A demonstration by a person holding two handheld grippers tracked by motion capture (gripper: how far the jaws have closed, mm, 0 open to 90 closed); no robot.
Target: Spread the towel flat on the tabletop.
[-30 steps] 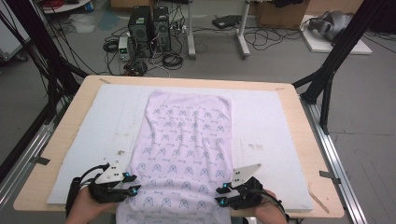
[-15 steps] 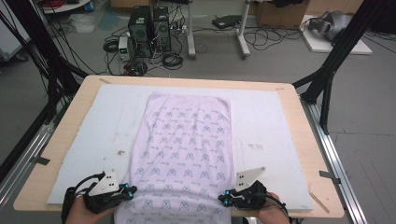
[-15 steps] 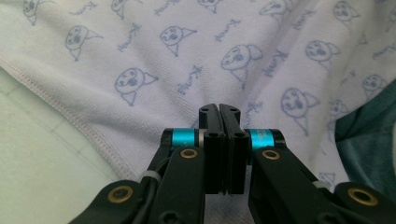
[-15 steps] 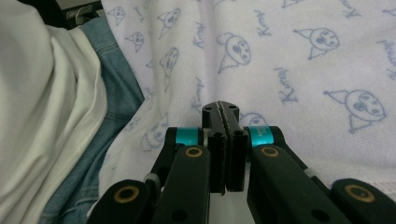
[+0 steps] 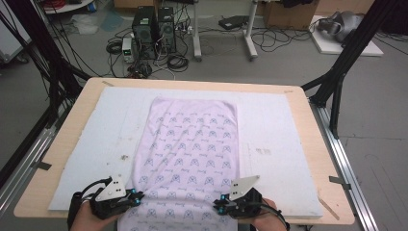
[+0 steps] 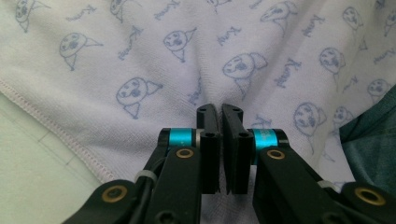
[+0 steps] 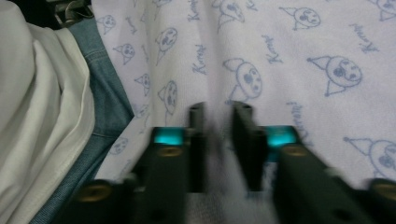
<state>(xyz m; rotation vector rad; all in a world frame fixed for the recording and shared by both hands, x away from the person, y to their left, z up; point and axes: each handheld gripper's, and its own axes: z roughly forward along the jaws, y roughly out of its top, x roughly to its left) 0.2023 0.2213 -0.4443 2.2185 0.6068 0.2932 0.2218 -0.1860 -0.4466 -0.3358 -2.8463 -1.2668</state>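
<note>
Step in hand looked like the grab: both claws at the near end of the printed cloth [image 5: 190, 154], which lay flat lengthwise down the middle of the white mat [image 5: 288, 144] on the table [image 5: 308, 110], its near hem hanging off the edge toward the person.

Left claw [image 5: 138, 196] sat at the cloth's near-left edge. Its jaws had just been closing and, in the left gripper view, stood nearly touching, w/ a pucker of fabric gathered at the tips [image 6: 219, 112], so clenched on the cloth as far as I could judge. Right claw [image 5: 217, 206] was at the near-right edge, jaws also just closed; the right gripper view was blurred and showed a gap w/ cloth bunched in it [image 7: 217, 116], prob. pinched (not fully sure).

Next move, I'd guess: lift both corners together and carry them toward the far end to fold the cloth in half. That called for equal height, keeping both pinches tight, and no dragging of the lower layer.
</note>
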